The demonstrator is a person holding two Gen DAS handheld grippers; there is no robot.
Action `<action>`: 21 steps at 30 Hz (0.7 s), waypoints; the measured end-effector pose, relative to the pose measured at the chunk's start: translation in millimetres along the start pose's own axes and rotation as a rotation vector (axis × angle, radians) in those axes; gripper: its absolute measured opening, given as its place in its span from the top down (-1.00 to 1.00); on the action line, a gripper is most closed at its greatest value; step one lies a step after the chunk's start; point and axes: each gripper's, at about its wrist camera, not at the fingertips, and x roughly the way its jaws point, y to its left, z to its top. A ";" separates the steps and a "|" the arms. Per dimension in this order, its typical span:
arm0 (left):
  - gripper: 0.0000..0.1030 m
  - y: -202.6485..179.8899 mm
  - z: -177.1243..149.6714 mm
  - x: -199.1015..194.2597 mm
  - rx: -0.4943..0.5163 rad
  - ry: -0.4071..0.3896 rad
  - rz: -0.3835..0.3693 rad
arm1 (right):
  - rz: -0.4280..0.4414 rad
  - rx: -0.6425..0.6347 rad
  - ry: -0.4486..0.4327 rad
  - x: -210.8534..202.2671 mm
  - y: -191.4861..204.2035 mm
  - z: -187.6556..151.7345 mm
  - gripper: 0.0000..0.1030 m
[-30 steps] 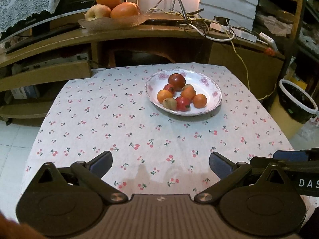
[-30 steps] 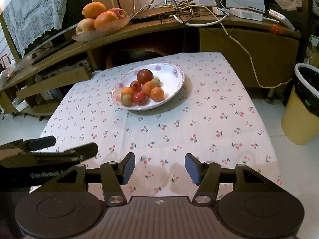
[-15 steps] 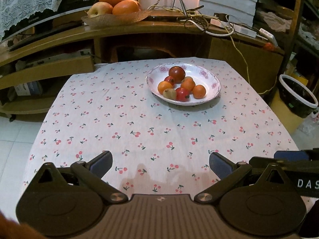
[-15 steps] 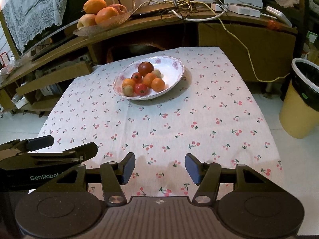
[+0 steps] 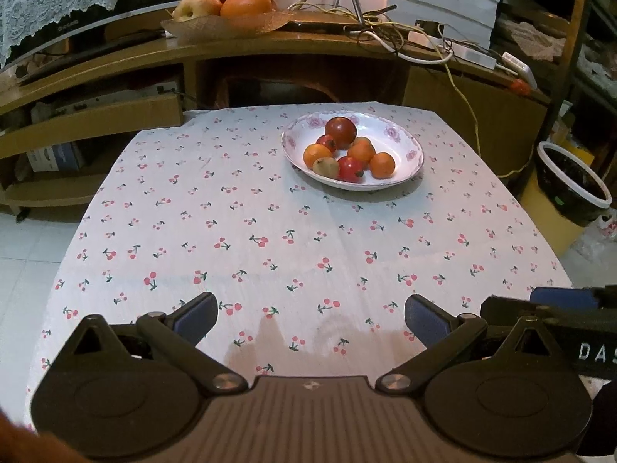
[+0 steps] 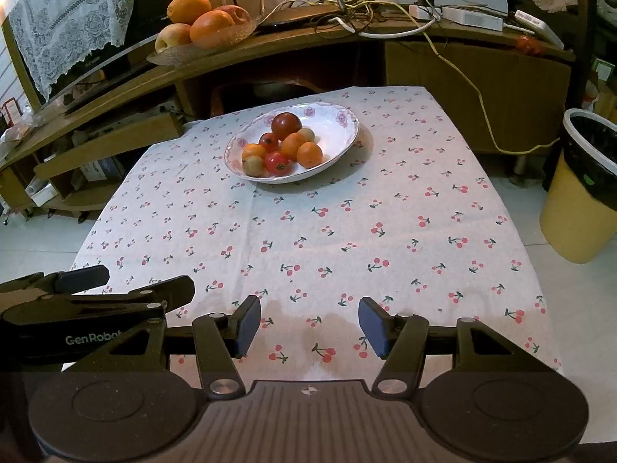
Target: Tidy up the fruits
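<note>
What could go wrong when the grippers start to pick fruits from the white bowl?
The fruits are heaped touching in the white bowl, so lifting the red tomato could set the orange beside it rolling. The bowl sits on a loose cherry tablecloth; a push might slide it. Both the left gripper and right gripper are open.

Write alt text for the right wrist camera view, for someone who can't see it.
The open right gripper hovers, holding nothing, over the near edge of a table with a cherry-print tablecloth. Farther back sits a floral-rimmed white bowl holding small oranges, tomatoes and other small fruit. The left gripper shows at lower left.
</note>
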 end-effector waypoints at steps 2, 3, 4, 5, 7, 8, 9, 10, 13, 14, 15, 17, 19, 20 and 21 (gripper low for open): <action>-1.00 -0.8 -1.1 -0.4 0.001 0.002 0.005 | -0.003 0.003 -0.003 -0.5 -0.5 0.2 -0.19; -1.00 -0.9 -1.4 -0.7 0.001 0.002 0.007 | -0.005 0.003 -0.004 -0.6 -0.3 -0.3 -0.19; -1.00 -0.9 -1.6 -0.8 -0.001 0.003 0.008 | -0.006 0.002 -0.004 -0.5 -0.1 -0.7 -0.19; -1.00 -0.9 -1.9 -1.1 -0.002 0.003 0.008 | -0.007 0.001 -0.003 -0.3 0.0 -1.0 -0.19; -1.00 -0.6 -2.5 -1.9 -0.004 0.002 0.008 | -0.010 0.001 -0.002 -0.4 -0.2 -1.5 -0.20; -1.00 -0.9 -2.7 -2.2 -0.003 0.001 0.009 | -0.011 0.002 -0.003 -0.7 -0.5 -1.6 -0.20; -1.00 -1.1 -3.0 -2.4 -0.002 0.000 0.011 | -0.013 0.003 -0.004 -1.0 -0.4 -1.8 -0.20; -1.00 -1.1 -3.4 -2.7 -0.001 0.000 0.012 | -0.014 0.003 -0.004 -1.1 -0.6 -1.8 -0.20; -1.00 -1.6 -3.9 -3.0 0.001 0.002 0.018 | -0.014 0.004 -0.002 -1.0 -1.1 -2.3 -0.20; -1.00 -1.9 -4.0 -3.4 0.002 0.002 0.021 | -0.014 0.004 -0.001 -0.9 -1.2 -2.3 -0.20; -1.00 -2.2 -4.0 -3.7 0.005 0.001 0.025 | -0.014 0.004 -0.001 -0.8 -1.3 -2.4 -0.20; -1.00 -3.2 -4.3 -4.7 0.008 -0.001 0.034 | -0.014 0.004 0.000 -0.6 -1.4 -2.4 -0.20; -1.00 -4.1 -4.4 -5.3 0.011 -0.003 0.042 | -0.012 0.006 0.000 -0.5 -1.8 -3.0 -0.20; -1.00 -4.3 -4.4 -5.5 0.012 -0.005 0.044 | -0.012 0.005 0.001 -0.3 -1.8 -3.2 -0.20; -1.00 -4.1 -4.3 -5.7 0.011 -0.005 0.045 | -0.012 0.005 0.000 -0.3 -1.8 -3.3 -0.20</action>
